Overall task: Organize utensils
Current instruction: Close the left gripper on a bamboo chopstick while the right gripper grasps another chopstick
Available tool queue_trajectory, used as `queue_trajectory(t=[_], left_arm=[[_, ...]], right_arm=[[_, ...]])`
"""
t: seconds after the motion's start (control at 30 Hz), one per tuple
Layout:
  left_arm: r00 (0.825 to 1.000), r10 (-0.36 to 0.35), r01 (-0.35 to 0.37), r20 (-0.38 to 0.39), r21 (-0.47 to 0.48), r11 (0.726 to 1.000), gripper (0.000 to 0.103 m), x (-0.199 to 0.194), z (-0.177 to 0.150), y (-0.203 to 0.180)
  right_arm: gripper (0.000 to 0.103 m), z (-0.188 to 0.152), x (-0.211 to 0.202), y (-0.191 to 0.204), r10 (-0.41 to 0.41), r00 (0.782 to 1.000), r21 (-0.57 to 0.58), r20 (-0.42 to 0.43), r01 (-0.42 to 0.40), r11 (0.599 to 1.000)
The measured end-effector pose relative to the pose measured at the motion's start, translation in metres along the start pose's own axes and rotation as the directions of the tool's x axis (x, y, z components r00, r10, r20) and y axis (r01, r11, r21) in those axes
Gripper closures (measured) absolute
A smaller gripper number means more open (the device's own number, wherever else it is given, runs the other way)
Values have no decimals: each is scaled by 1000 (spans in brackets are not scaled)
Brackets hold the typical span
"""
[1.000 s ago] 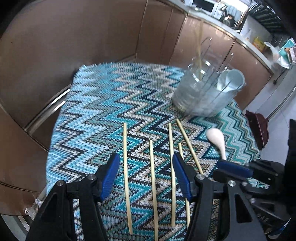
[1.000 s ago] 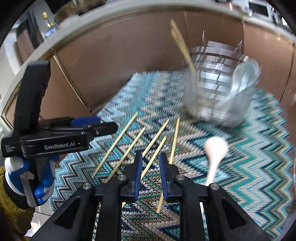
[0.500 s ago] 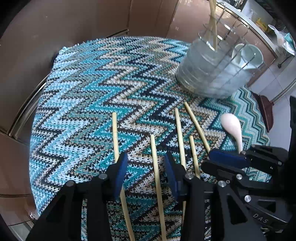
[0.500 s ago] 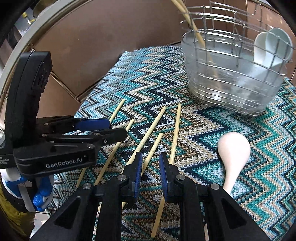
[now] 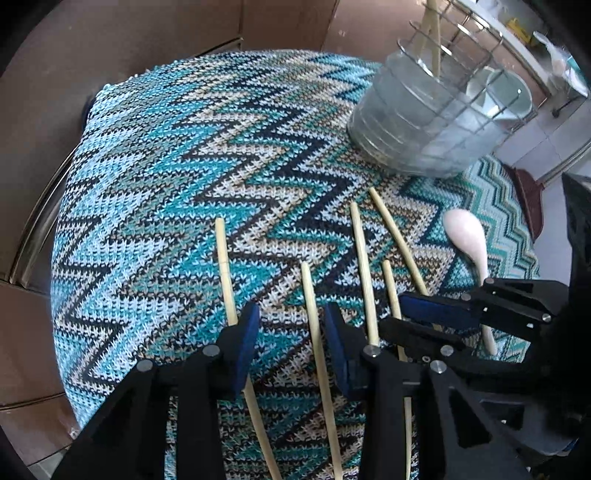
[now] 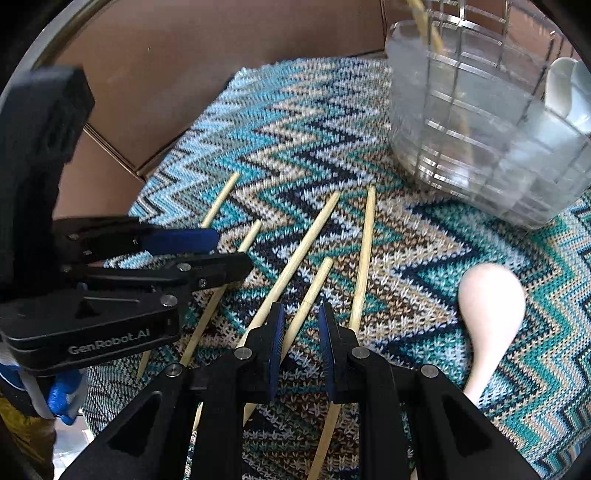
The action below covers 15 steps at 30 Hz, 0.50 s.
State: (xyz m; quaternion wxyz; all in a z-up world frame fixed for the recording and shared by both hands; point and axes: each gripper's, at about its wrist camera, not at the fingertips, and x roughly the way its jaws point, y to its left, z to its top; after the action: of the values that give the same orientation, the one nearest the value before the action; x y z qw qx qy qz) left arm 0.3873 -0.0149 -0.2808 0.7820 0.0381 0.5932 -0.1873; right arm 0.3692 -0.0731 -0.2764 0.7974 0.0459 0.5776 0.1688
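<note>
Basket [image 5: 417, 122] — chopsticks [image 5: 430, 26], spoons [image 6: 565, 88] inside

A zigzag-knit cloth [image 5: 155, 177] in blues and tans covers the surface. On it lie five chopsticks [image 5: 364, 266] at centre, a white spoon [image 5: 467, 236] at three o'clock, and a wire utensil basket [image 5: 428, 125] at one o'clock.

I am looking down on a zigzag-knit cloth [image 5: 192, 155] in blues, teals and beige that is covering the work surface. Brown cabinet panels [image 5: 122, 33] are standing close behind it, and metal trim strips [image 6: 110, 146] are running between them. At the far right, pale floor tiles [image 5: 532, 140] are showing past the cloth's edge, beside a dark reddish object [image 5: 530, 201] I cannot identify. Daylight is falling evenly.
</note>
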Motion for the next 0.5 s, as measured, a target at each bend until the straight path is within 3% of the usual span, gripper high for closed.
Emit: queue_trajectory(t=[0.13,0.2,0.5], left_arm=[[999,41,-42,-15,-9,999,71,4,5,-7],[997,69,-69,-15,-8,998,76,5,6,-9],[994,108,-109,-19,-43,993,95,5,7,-5]], right_arm=[[84,2,2,2,-8,1000,6,-6,8,1000],[90,1,2,2,-12,1000,9,-3,12,1000],[96,-13,-10,-8,73,997,62,38,-76,995]])
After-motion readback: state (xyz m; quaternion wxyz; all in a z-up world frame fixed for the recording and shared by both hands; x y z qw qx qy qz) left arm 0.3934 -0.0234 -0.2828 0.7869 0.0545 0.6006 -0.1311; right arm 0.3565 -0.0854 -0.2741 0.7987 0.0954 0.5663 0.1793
